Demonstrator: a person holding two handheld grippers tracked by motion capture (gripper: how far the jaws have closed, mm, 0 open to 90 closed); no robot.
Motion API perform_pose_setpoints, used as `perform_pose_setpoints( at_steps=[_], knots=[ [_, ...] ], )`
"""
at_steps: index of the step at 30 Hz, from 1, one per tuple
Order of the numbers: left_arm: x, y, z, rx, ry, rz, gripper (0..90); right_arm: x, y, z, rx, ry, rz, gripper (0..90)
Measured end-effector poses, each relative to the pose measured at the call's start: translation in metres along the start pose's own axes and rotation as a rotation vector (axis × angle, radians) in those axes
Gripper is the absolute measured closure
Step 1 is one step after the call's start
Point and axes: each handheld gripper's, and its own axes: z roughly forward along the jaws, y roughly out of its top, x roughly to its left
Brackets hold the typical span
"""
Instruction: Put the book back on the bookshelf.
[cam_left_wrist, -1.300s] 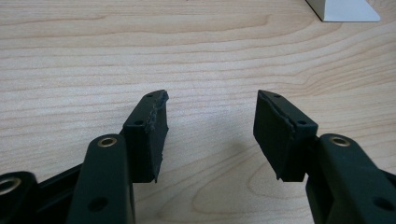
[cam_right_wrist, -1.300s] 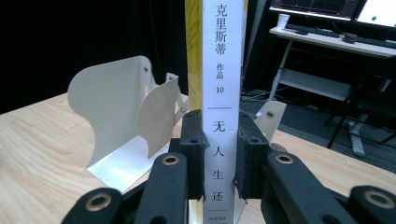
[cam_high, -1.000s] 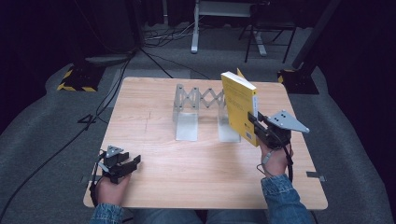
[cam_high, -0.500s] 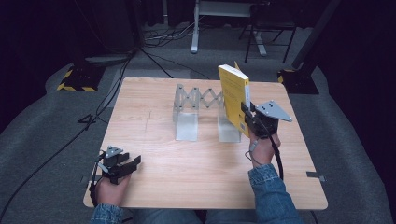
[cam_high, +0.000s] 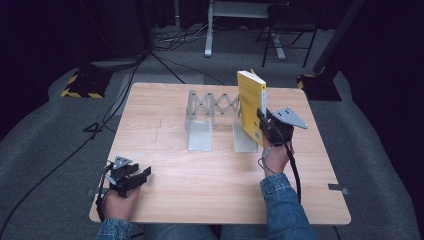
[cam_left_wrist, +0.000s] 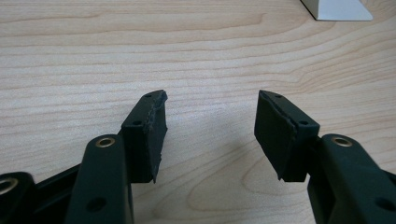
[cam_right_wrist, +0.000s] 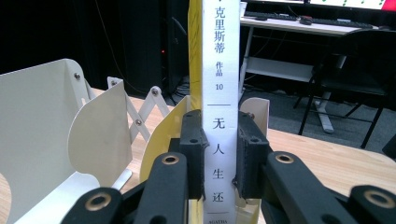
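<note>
The counter (cam_high: 200, 175) is pale wood with a long, wavy grain. On it stands a rack (cam_high: 212, 120) of thin cream sheet metal: rounded upright plates joined by a riveted scissor lattice, each with a flat foot.

The right gripper (cam_high: 264, 124) has its jaws closed on a book (cam_high: 250, 102), ribbed black pads pressing either side of the white spine printed with Chinese characters. The book is a yellow-covered paperback, held upright, just beside the rack's right-hand plate.

The left gripper (cam_high: 137, 176) sits low at the counter's near left corner, well apart from the rack. Its jaws stand wide apart with nothing between them, the matte pads rough-edged over bare wood.
</note>
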Motion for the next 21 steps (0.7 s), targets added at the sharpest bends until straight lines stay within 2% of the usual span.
perform_pose_setpoints(
  at_steps=[7, 21],
  knots=[
    [0.000, 0.000, 0.000, -0.001, 0.001, 0.002, 44.0, 0.001, -0.005, 0.004, -0.016, 0.002, 0.043, 76.5],
    [0.000, 0.000, 0.000, 0.001, -0.005, -0.002, 44.0, 0.019, -0.022, 0.011, -0.024, 0.004, 0.014, 76.1]
  ],
)
